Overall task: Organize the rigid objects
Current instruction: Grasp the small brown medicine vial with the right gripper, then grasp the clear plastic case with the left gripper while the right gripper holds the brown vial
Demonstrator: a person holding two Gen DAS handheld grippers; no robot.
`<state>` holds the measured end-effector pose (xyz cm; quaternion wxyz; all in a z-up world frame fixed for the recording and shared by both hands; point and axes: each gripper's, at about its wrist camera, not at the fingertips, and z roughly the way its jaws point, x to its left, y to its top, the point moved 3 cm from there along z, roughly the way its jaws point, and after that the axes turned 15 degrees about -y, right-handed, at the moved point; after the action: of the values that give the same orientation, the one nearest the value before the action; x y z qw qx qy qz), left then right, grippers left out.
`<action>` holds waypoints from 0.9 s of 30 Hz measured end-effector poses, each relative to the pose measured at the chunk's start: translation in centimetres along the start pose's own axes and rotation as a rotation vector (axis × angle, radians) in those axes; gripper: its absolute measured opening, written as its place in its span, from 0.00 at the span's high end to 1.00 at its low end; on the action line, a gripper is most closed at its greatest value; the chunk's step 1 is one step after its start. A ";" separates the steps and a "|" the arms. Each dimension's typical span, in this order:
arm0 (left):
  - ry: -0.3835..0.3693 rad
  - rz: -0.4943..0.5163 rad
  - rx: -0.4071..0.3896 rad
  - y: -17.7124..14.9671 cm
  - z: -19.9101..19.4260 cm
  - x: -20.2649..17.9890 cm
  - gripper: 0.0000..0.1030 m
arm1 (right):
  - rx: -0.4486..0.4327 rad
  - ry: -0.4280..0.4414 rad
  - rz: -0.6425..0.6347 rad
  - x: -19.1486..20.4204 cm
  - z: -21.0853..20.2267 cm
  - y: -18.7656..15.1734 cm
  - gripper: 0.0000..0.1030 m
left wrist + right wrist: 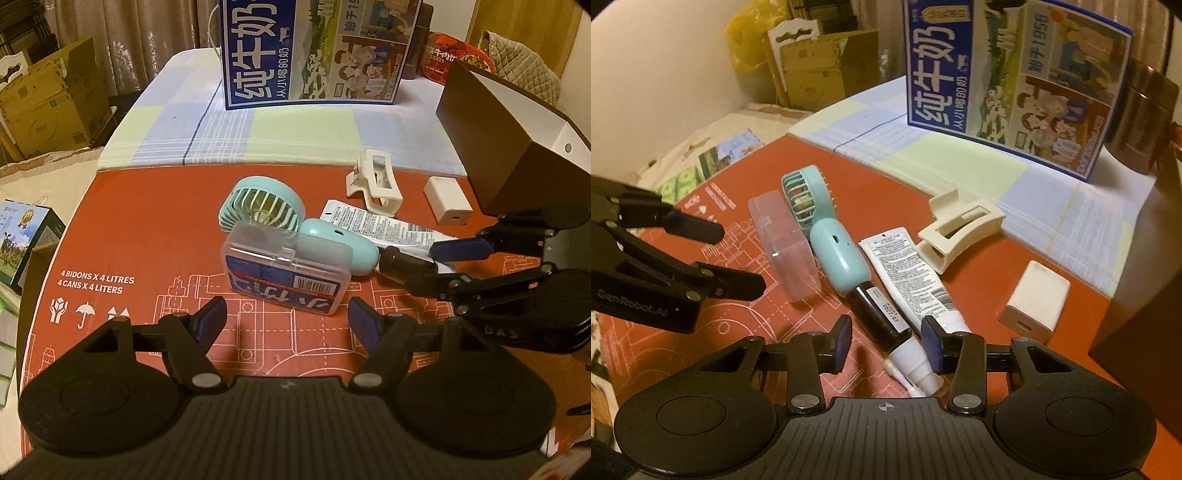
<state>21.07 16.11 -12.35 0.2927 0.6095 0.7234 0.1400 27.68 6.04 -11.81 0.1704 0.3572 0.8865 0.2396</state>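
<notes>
While the left tool [288, 317] gapes, the right tool [886, 343] straddles the dark bottle [882, 317] unpressed.

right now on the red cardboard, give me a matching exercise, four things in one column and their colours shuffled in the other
Things:
1. handheld fan
2. hair claw clip
3. small bottle
4. flat case

Colours:
A. cream
B. clear, with a blue label
C. mint green
D. black, with a white cap

Pairs: 1-C, 2-A, 3-D, 4-B
</notes>
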 end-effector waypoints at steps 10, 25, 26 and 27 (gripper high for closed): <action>-0.002 0.037 -0.001 0.1 0.4 0.3 0.33 | 0.036 0.011 0.035 -0.1 0.5 -0.7 0.79; -0.027 0.115 -0.030 0.5 1.2 0.3 0.28 | 0.062 -0.047 0.376 -6.6 -4.4 -3.8 0.80; -0.026 0.124 -0.030 0.4 1.3 0.3 0.28 | 0.067 -0.058 0.399 -7.2 -4.6 -4.1 0.80; -0.025 0.133 -0.029 0.4 1.5 0.3 0.27 | 0.075 -0.067 0.424 -7.7 -4.7 -4.5 0.80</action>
<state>22.30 16.27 -13.41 0.3005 0.6536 0.6755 0.1617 28.30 -3.72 -9.38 0.1321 0.5497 0.7937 0.2247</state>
